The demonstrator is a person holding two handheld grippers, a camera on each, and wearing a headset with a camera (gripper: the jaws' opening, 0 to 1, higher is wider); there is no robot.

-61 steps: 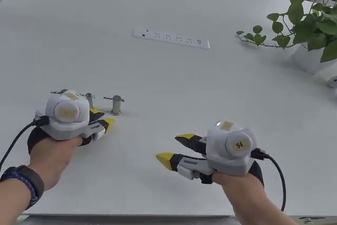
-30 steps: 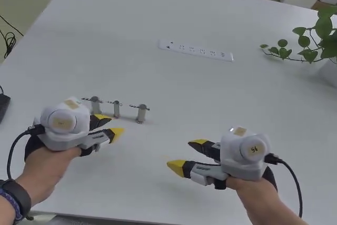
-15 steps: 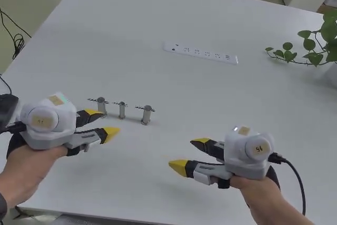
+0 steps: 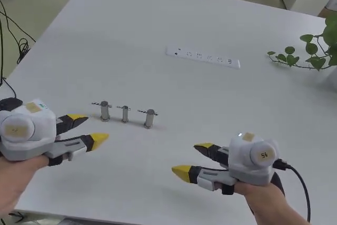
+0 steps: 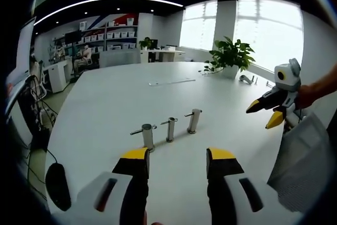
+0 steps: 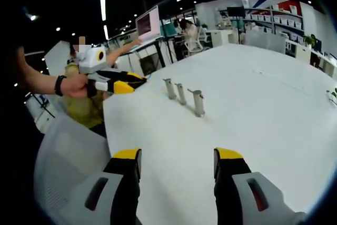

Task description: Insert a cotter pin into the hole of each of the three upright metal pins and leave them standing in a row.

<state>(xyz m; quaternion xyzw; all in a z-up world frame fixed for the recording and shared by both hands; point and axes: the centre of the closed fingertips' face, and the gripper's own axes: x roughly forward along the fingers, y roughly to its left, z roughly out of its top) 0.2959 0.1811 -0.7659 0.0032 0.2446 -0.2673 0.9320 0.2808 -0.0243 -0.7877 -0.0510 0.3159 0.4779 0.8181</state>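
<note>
As both claws hang released and empty, the three metal pins stand upright in a row on the white surface, just ahead of the left claw and well apart from the right claw. A cotter pin appears to cross each head. Judgement: the pins are stiff, smooth and easily toppled. Any correction should pinch the thin cotter by its protruding end.

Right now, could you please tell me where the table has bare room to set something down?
Free: the wide stretch between the power strip and the row of pins, and the patch between the pins and the right tool. Crowded: beside the pins, where the left tool is close.
</note>
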